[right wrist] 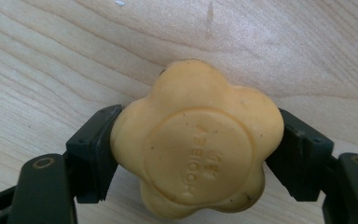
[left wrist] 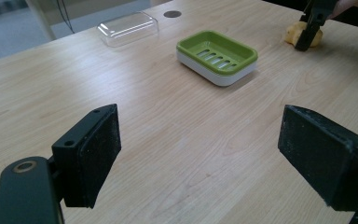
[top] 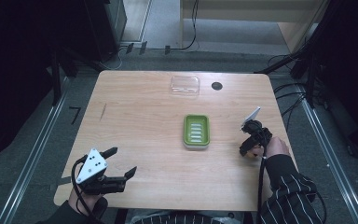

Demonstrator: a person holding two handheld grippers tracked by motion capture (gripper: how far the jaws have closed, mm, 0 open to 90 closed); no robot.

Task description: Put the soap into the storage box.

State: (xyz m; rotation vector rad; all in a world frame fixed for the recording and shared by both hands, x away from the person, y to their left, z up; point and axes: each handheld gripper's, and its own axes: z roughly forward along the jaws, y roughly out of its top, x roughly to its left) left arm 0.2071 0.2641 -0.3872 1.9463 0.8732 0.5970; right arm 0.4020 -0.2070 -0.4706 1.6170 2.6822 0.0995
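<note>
A yellow flower-shaped soap (right wrist: 196, 140) sits between the jaws of my right gripper (right wrist: 196, 154), which is shut on it from both sides. In the high view that gripper (top: 248, 150) is near the table's right edge, pointing down, with the soap (left wrist: 293, 33) down at the tabletop. A green soap dish (top: 196, 117) on a white base stands empty at the table's middle, left of the right gripper. My left gripper (top: 123, 161) rests open at the near left corner, nothing between its pads (left wrist: 98, 149). The dish (left wrist: 216, 51) lies well ahead of it.
A clear plastic lid (top: 185, 86) lies at the far side of the table, behind the dish. A dark round hole (top: 216, 86) is set in the wood just right of it. Cables run over the floor beyond the table.
</note>
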